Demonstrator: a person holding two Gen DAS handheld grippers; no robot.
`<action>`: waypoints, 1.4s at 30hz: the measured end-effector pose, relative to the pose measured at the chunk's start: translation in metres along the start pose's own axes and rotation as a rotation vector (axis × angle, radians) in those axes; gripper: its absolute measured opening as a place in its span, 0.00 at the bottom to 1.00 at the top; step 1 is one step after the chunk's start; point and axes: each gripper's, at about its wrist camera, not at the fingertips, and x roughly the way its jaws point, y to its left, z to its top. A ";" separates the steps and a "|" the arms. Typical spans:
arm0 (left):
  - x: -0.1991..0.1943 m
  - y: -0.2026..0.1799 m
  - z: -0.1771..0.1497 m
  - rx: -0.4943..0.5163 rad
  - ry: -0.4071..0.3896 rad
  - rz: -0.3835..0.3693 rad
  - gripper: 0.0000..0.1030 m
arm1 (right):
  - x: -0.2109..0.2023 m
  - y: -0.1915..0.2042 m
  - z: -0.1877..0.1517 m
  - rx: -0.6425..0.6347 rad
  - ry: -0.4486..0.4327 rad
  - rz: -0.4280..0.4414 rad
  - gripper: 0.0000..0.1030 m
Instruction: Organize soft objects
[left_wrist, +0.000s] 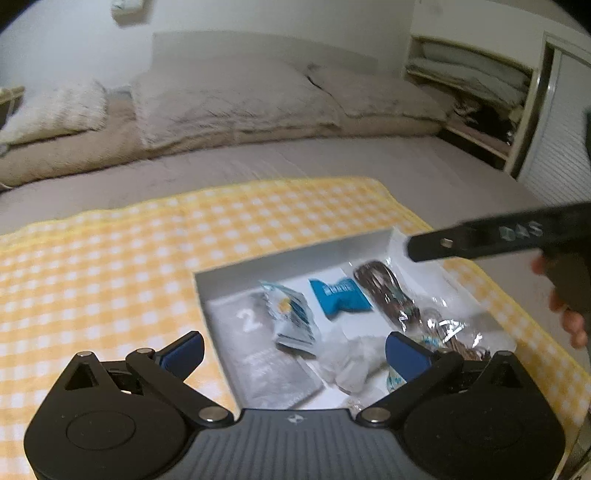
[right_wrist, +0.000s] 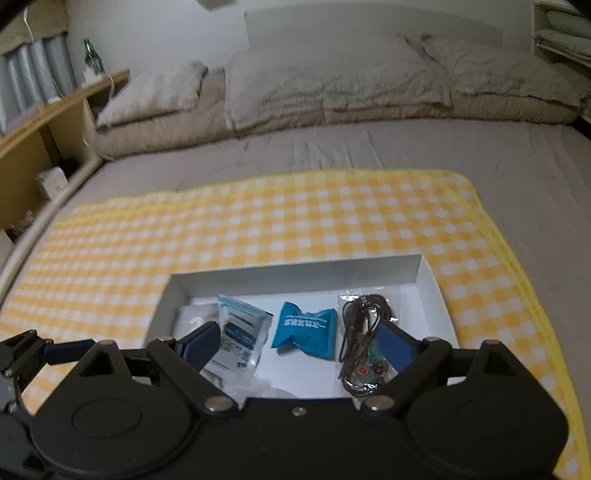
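Note:
A shallow white box (left_wrist: 295, 254) (right_wrist: 295, 273) lies on a yellow checked cloth (left_wrist: 110, 266) (right_wrist: 258, 221) on a bed. In it lie a blue packet (left_wrist: 341, 297) (right_wrist: 304, 330), a light blue and white pouch (left_wrist: 291, 317) (right_wrist: 240, 336), a clear bag with a brown cord (left_wrist: 391, 295) (right_wrist: 364, 343), a grey sachet marked 2 (left_wrist: 258, 354) and a crumpled clear bag (left_wrist: 351, 362). My left gripper (left_wrist: 293, 350) is open above the box's near side. My right gripper (right_wrist: 299, 343) is open over the box, empty; it also shows in the left wrist view (left_wrist: 480, 240).
Beige pillows (left_wrist: 229, 99) (right_wrist: 332, 81) and a folded blanket lie at the head of the bed. A wooden shelf (right_wrist: 44, 140) with a green bottle (right_wrist: 91, 57) stands left of the bed. An open closet with folded bedding (left_wrist: 476, 81) stands to the right.

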 end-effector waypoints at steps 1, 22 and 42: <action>-0.006 0.000 0.001 -0.004 -0.009 0.011 1.00 | -0.007 0.001 0.000 -0.002 -0.016 0.002 0.91; -0.136 -0.023 -0.033 -0.007 -0.195 0.062 1.00 | -0.139 0.029 -0.065 -0.067 -0.243 0.027 0.96; -0.179 -0.024 -0.089 -0.086 -0.254 0.220 1.00 | -0.178 0.041 -0.141 -0.087 -0.346 -0.052 1.00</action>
